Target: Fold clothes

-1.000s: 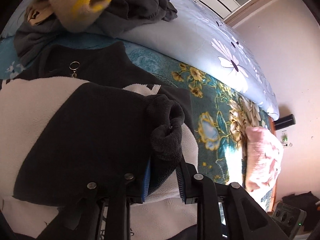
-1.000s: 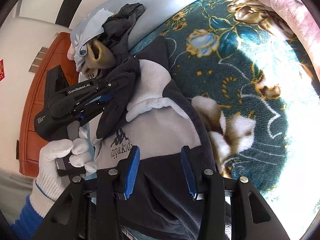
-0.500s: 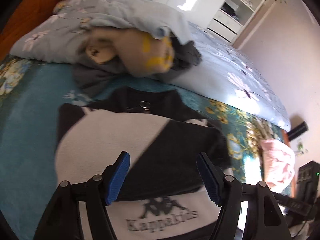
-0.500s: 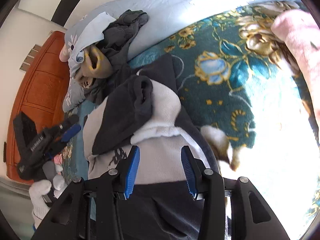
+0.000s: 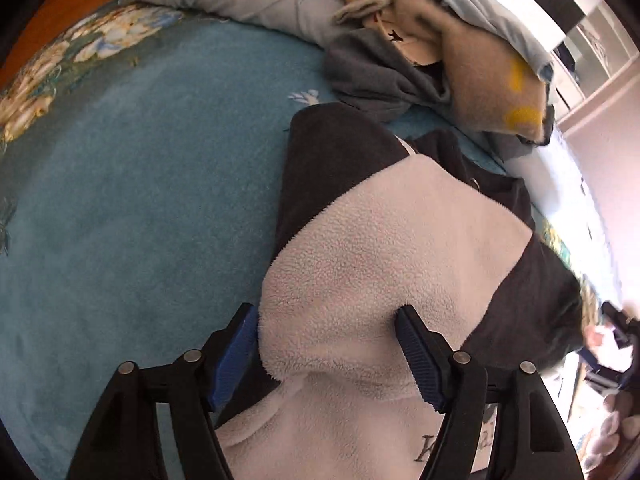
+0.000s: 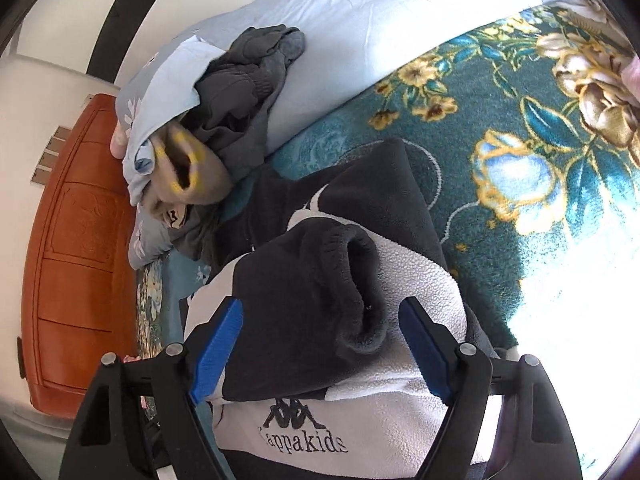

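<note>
A big blue blanket [image 5: 120, 200] with flowers covers the bed; on it lies the fleece top [image 5: 380, 264], black and white, spread flat in the middle; behind it, near the pale blue quilt [image 6: 360, 20], sits a heap of other clothes [image 6: 240, 92] not yet folded.

I think the fold is partway done; one black sleeve [image 6: 320, 300] lies across the white chest, its cuff curled open; the other side looks tucked over too. The next move, I guess, is to take the bottom edge and bring it up toward the collar; both sides must lift together so the sleeve does not slip.

The left tongs [image 5: 328, 356] stand wide, with a white fold between them, though the pads do not squeeze it; the right tongs [image 6: 320, 352] are opening, spread around the sleeve cuff, gripping nothing.
</note>
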A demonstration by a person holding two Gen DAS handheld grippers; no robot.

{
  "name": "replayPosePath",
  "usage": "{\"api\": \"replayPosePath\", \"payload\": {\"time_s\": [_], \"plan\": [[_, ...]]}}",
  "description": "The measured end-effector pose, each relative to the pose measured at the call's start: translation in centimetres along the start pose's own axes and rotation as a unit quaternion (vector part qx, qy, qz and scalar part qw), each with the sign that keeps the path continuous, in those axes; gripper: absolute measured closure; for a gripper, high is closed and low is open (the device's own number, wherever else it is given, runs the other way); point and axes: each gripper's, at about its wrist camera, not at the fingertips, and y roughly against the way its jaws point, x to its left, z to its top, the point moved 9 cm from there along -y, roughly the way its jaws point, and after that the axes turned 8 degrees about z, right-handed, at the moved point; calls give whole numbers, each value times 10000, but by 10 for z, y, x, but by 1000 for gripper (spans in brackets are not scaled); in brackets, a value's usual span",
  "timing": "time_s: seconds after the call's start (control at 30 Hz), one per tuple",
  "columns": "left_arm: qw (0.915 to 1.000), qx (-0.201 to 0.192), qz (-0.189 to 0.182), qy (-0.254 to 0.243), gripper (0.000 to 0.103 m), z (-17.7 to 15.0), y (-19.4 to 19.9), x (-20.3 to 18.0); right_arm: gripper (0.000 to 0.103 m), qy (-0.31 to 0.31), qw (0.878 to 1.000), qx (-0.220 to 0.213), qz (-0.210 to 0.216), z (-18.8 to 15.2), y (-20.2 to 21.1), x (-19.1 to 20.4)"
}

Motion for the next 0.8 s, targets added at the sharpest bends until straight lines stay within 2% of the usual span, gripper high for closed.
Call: {"api": "replayPosePath", "payload": {"time_s": [0.1,0.2,0.37,0.57,0.63,0.77,0.8], "plan": [[9996,11,-165,250,28,3,0,1,21,-35,9999,-104,22,4,1,-4],[9994,14,-199,287,28,5,0,0,21,-94,9999,-80,80,8,-2,-4],[9988,44,-303,372,28,7,1,5,21,-104,9994,176,-274,5,-24,-9],[9971,-104,-505,557,28,13,13,11,29,60,9995,215,-222,-3,-40,12],[9962,-163,-580,634,28,16,18,14,40,229,9991,246,-247,-6,-45,22],[9922,-114,-848,909,28,16,21,22,54,433,9959,482,-627,-14,-55,21],[9912,-94,-903,967,28,16,21,23,62,402,9952,500,-739,-15,-56,17]]}}
